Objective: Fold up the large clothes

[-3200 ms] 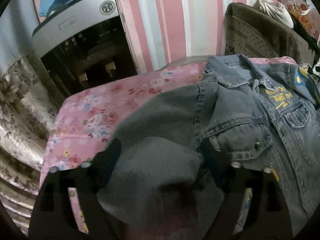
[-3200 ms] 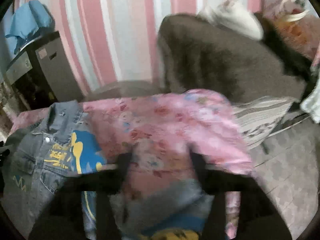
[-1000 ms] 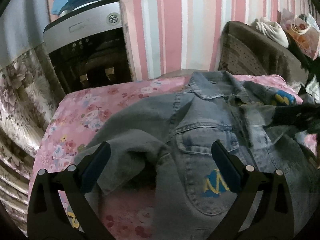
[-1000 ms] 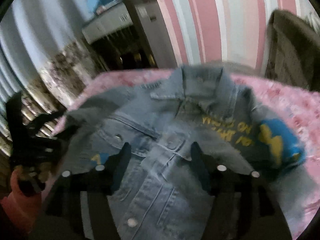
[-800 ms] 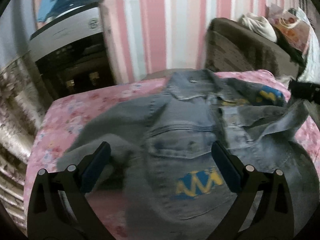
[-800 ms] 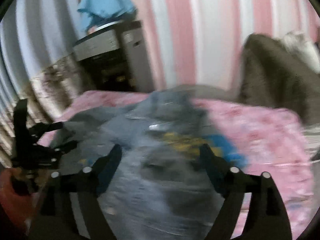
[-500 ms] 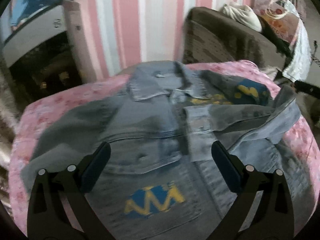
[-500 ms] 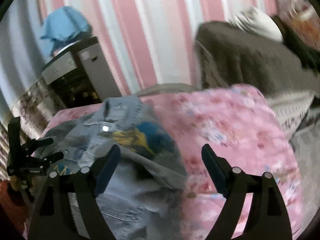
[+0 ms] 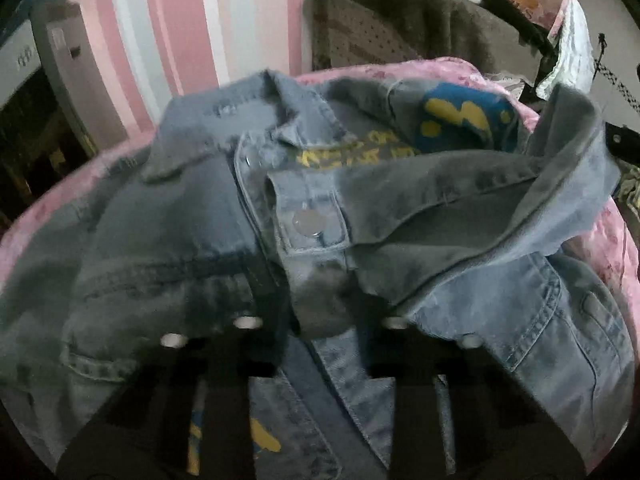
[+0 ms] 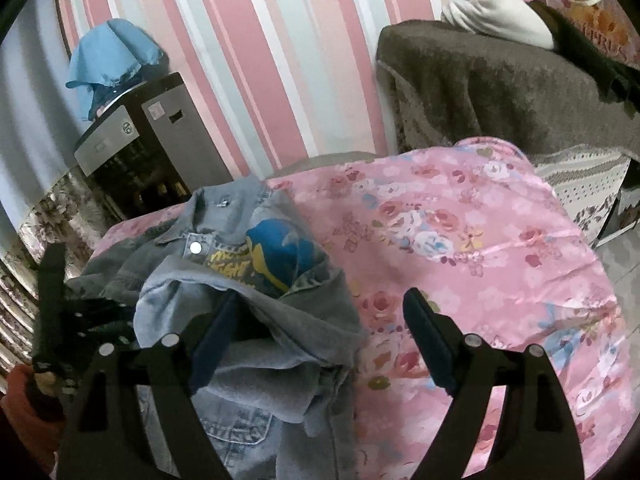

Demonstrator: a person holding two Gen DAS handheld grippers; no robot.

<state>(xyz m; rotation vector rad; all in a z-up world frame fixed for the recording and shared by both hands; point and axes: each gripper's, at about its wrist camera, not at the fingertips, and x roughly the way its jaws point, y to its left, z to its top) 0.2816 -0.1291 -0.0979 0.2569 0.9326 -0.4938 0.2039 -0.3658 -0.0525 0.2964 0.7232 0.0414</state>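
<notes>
A blue denim jacket (image 9: 192, 216) with yellow print and a blue patch lies front up on the pink floral cover (image 10: 460, 240). Its right sleeve (image 9: 460, 200) is folded across the chest, cuff near the button placket. My left gripper (image 9: 320, 292) has its jaws close together around the sleeve's cuff end, low over the jacket. My right gripper (image 10: 320, 332) is open and empty; its left finger rests at the folded sleeve's edge (image 10: 280, 320), its right finger is over the bare cover. The left gripper also shows at the left edge of the right wrist view (image 10: 52, 308).
A striped pink wall is behind. A grey cabinet (image 10: 152, 148) with a blue cloth on top stands at the back left. A brown covered chair (image 10: 500, 92) with a white garment stands at the back right. The cover's right edge drops to the floor.
The right sleeve was carried across the jacket front and let go by the right gripper, which drew back to the right. The left gripper moved forward and closed on the cuff.
</notes>
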